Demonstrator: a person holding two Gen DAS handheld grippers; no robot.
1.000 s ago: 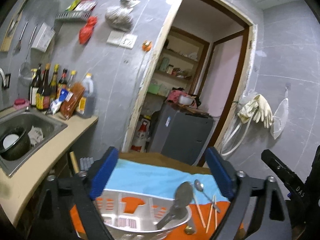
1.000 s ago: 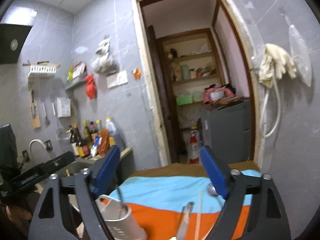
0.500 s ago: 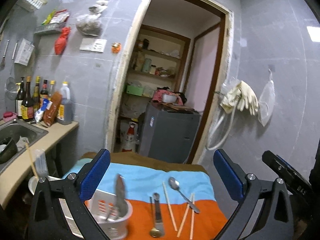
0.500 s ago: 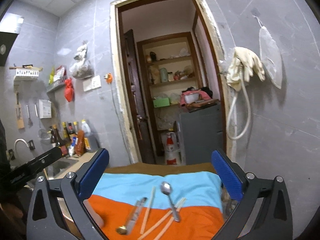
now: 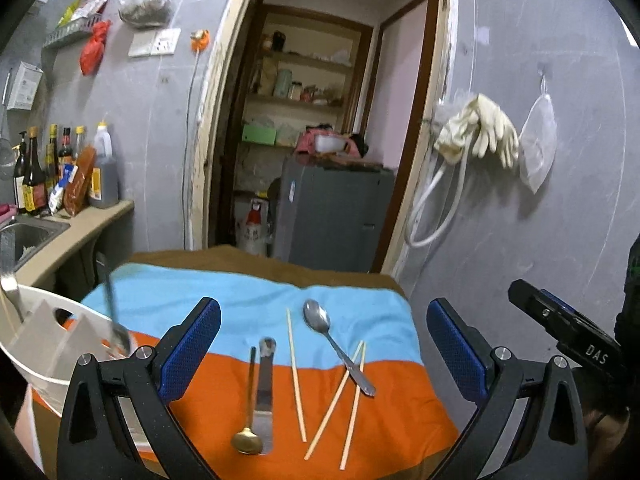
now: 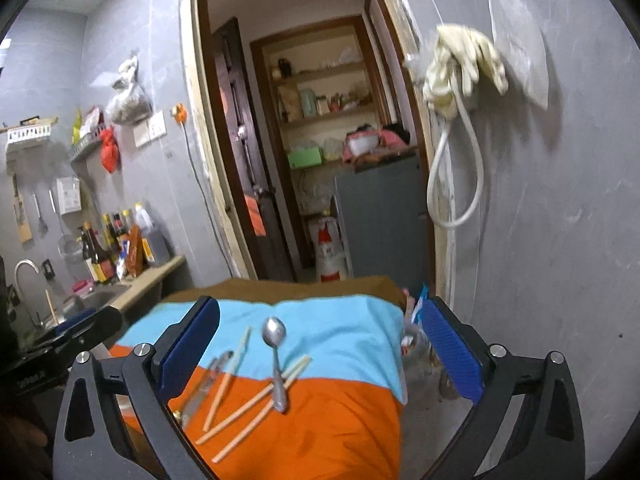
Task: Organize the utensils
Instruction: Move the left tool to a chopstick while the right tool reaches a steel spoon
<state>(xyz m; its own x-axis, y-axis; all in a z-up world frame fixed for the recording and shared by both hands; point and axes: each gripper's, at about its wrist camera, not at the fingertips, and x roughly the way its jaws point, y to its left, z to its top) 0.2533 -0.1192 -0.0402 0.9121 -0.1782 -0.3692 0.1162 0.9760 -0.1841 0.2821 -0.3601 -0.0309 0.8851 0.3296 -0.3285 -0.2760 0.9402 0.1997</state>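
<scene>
A silver spoon point(image 5: 334, 346) point(image 6: 275, 354), three wooden chopsticks point(image 5: 296, 376) point(image 6: 226, 378), a small gold spoon point(image 5: 248, 420) and a flat metal utensil point(image 5: 265, 384) lie on a blue and orange cloth point(image 5: 256, 300) point(image 6: 344, 420). A white utensil holder point(image 5: 44, 344) stands at the cloth's left edge with a spoon point(image 5: 116, 320) and other utensils standing in it. My left gripper point(image 5: 323, 344) is open and empty above the loose utensils. My right gripper point(image 6: 320, 344) is open and empty, above the silver spoon.
A counter point(image 5: 80, 228) with a sink and several bottles point(image 5: 60, 168) runs along the left wall. A doorway point(image 5: 320, 120) behind the table opens onto shelves and a grey cabinet point(image 5: 332, 216). Gloves and a hose point(image 5: 476, 132) hang on the right wall.
Both views have swung right and tipped down toward the table. The holder has slid from centre to the left edge of the left wrist view. Both grippers stay open.
</scene>
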